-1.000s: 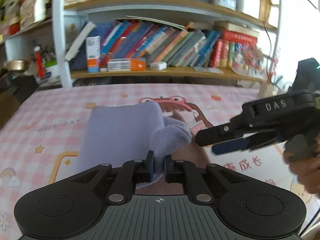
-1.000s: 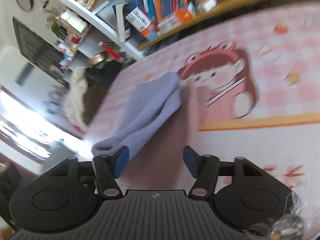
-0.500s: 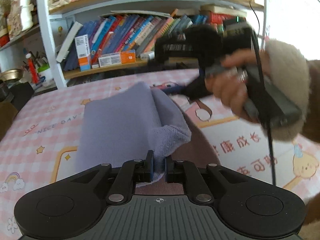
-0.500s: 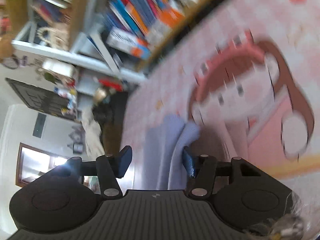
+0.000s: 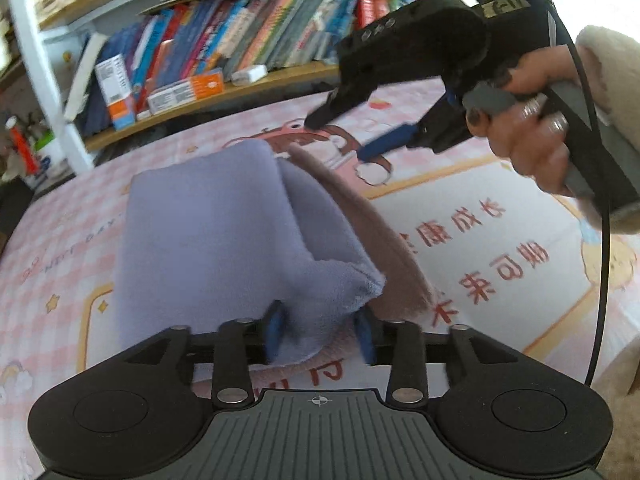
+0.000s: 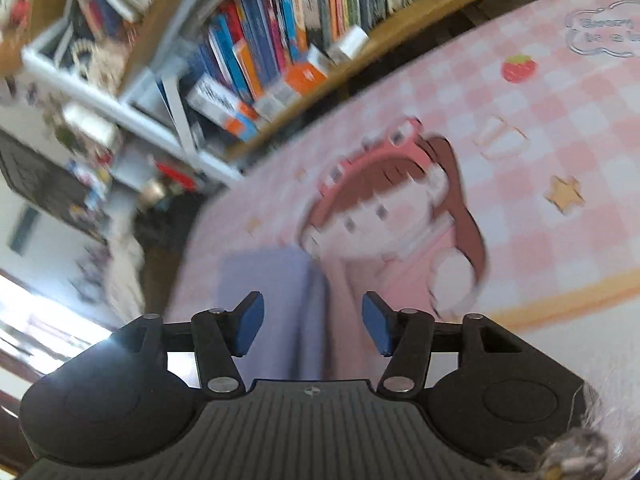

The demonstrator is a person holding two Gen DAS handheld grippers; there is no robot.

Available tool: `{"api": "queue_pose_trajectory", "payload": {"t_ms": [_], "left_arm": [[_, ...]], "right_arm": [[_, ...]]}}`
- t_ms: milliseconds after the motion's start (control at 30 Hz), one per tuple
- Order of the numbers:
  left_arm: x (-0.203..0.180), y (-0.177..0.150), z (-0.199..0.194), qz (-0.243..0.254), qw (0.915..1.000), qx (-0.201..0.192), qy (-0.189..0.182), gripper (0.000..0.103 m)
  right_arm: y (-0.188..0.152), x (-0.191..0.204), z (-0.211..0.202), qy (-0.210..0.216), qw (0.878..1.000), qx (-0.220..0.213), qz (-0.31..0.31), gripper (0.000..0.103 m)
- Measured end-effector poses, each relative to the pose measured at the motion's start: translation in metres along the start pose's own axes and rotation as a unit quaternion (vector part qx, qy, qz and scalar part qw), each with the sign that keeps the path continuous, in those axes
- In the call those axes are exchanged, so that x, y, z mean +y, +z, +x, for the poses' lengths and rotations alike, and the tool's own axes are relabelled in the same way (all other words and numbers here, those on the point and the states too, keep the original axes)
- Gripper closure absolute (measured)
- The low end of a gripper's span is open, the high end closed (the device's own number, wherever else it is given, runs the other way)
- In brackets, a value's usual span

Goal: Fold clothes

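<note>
A lavender fleece garment (image 5: 208, 240) with a dusty-pink underside (image 5: 384, 256) lies folded on the pink checked mat (image 5: 480, 240). My left gripper (image 5: 320, 332) is open, its blue pads on either side of the garment's near corner, which sags loose between them. My right gripper (image 5: 340, 136) hovers open above the garment's far right corner, held by a hand in a fluffy sleeve. In the right wrist view the right gripper (image 6: 312, 324) is open and empty, with the garment's far fold (image 6: 272, 304) below it.
A bookshelf (image 5: 240, 48) full of books and boxes runs along the far edge of the mat. A white shelf post (image 5: 40, 80) stands at the far left. The mat shows a cartoon print (image 6: 392, 208) and red characters (image 5: 492, 256) to the right.
My left gripper has opened and let go of the garment's near corner. My right gripper has moved over the garment's far right corner, still open.
</note>
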State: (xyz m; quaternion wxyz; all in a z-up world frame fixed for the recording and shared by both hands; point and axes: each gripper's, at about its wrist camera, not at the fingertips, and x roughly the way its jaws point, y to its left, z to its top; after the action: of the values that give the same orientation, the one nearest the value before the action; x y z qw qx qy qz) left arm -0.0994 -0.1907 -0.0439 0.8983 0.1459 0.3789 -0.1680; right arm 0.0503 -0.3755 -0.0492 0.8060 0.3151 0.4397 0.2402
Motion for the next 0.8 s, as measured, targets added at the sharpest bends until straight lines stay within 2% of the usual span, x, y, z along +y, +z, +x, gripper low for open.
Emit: {"api": "queue_pose_trajectory", "payload": {"t_ms": [67,133,233,300,400,467,500,600,700,800], "left_arm": [[-0.007,0.000,0.000,0.017,0.9999,0.001,-0.003,0.049],[-0.008,0.001,-0.002,0.017,0.9998,-0.001,-0.003,0.048],[-0.007,0.002,-0.007,0.007,0.9999,-0.006,-0.006,0.048],[-0.004,0.001,-0.011,-0.009,0.9999,-0.011,-0.008,0.048],[-0.005,0.000,-0.016,-0.019,0.9997,-0.017,-0.006,0.048],[-0.004,-0.001,-0.023,-0.026,0.9994,-0.022,-0.005,0.047],[-0.003,-0.002,-0.028,-0.031,0.9992,-0.025,-0.005,0.046],[0.005,-0.009,-0.043,-0.059,0.9979,-0.029,0.001,0.046],[0.018,-0.021,-0.056,-0.093,0.9951,-0.027,0.023,0.046],[0.034,-0.025,-0.067,-0.125,0.9903,-0.033,0.052,0.046]], "right_arm": [[-0.014,0.004,-0.001,-0.028,0.999,0.019,-0.024,0.044],[-0.029,0.012,-0.005,-0.054,0.996,0.026,-0.060,0.044],[-0.051,0.039,-0.016,-0.071,0.987,0.002,-0.146,0.047],[-0.065,0.059,-0.025,-0.058,0.977,-0.021,-0.203,0.063],[-0.077,0.076,-0.025,-0.004,0.971,0.001,-0.240,0.079],[-0.085,0.079,-0.017,0.014,0.967,0.036,-0.250,0.088],[-0.089,0.077,-0.011,0.003,0.966,0.058,-0.252,0.091],[-0.099,0.062,0.005,-0.042,0.962,0.106,-0.248,0.092],[-0.102,0.043,0.005,-0.025,0.967,0.111,-0.230,0.094],[-0.105,0.044,0.001,-0.033,0.966,0.105,-0.235,0.094]]}}
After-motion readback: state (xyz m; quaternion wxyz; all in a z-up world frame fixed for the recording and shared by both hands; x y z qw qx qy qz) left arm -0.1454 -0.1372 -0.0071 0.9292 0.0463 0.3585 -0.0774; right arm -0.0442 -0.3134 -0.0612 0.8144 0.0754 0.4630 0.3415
